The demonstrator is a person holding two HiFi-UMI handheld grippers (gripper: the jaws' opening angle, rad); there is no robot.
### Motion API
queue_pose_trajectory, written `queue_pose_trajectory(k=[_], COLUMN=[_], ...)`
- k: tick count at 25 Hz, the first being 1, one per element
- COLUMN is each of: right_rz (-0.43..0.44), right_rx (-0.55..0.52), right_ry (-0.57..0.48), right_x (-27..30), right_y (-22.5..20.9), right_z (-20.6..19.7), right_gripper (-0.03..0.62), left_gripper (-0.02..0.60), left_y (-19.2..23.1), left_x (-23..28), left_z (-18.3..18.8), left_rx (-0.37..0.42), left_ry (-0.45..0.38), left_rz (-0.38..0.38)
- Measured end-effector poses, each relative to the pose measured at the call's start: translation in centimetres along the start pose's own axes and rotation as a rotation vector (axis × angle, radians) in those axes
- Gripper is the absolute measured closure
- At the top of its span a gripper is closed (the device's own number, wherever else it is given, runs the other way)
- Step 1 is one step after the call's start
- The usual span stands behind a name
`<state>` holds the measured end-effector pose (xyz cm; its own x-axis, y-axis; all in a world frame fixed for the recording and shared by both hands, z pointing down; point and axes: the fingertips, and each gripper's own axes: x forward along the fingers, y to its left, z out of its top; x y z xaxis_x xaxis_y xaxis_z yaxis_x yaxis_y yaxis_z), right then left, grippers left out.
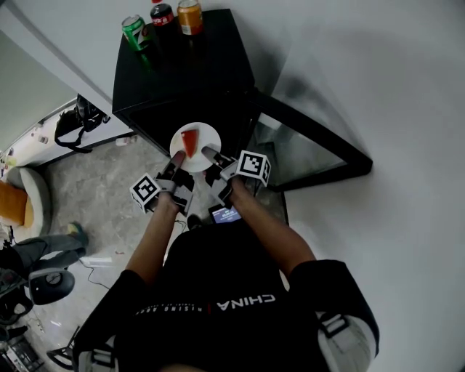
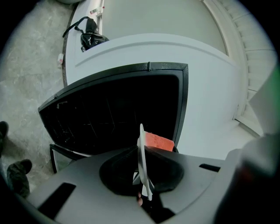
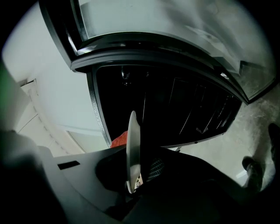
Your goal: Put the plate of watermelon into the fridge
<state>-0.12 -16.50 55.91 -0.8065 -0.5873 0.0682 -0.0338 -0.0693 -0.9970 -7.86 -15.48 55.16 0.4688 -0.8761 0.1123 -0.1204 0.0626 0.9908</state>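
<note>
A white plate (image 1: pixel 200 139) with a red watermelon wedge (image 1: pixel 189 142) is held level in front of the black mini fridge (image 1: pixel 182 80). My left gripper (image 1: pixel 176 161) is shut on the plate's near left rim. On the near right rim my right gripper (image 1: pixel 211 155) is shut too. In the left gripper view the plate (image 2: pixel 141 153) shows edge-on between the jaws, the watermelon (image 2: pixel 158 141) behind it. The right gripper view has the plate (image 3: pixel 132 148) edge-on as well, with the watermelon (image 3: pixel 120 139) peeking out at its left. The fridge's dark inside (image 2: pixel 113 113) stands straight ahead.
The fridge door (image 1: pixel 309 145), with a glass panel, hangs wide open to the right. Three drink cans (image 1: pixel 161 22) stand on the fridge's top. A black bag (image 1: pixel 73 123) lies on the stone floor at the left, and a chair (image 1: pixel 22 196) sits further left.
</note>
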Motion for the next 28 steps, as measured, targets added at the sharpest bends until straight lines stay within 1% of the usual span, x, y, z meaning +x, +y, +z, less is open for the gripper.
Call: queue_pose_trajectory(k=[3,7,14,18,22,28], right_rz=[0.005,-0.005,-0.005,0.015,0.014,0.01], right_rx=[-0.007,0.002,-0.006,0.002,0.018,-0.004], right_ry=[-0.033,-0.051,-0.043,-0.044,-0.056,-0.053], right_x=[-0.7,-1.3,-0.8,-0.8,-1.0,-0.9], right_y=[1.2,2.2,1.3,1.6,1.5,1.1], right_z=[-0.5,0.0,-0.2,-0.3,-0.1,0.2], right_gripper=[0.571,0.571,0.571,0.571,0.571,0.571], left_gripper=[0.551,0.551,0.551,0.551,0.549,0.549], left_y=[-1.3,-2.3,-1.4,-2.0,-2.2,-1.7], left_x=[-0.6,-0.1,-0.2,-0.4,-0.5,-0.5], left_z=[-0.2,-0.7,-0.2,-0.3,-0.2,-0.1], left_rx=[0.015,0.005,0.008,0.039,0.082,0.076], left_ry=[0.034,0.055,0.052,0.057,0.058,0.04], left_rz=[-0.012,-0.014,-0.01,-0.023,-0.022,-0.019])
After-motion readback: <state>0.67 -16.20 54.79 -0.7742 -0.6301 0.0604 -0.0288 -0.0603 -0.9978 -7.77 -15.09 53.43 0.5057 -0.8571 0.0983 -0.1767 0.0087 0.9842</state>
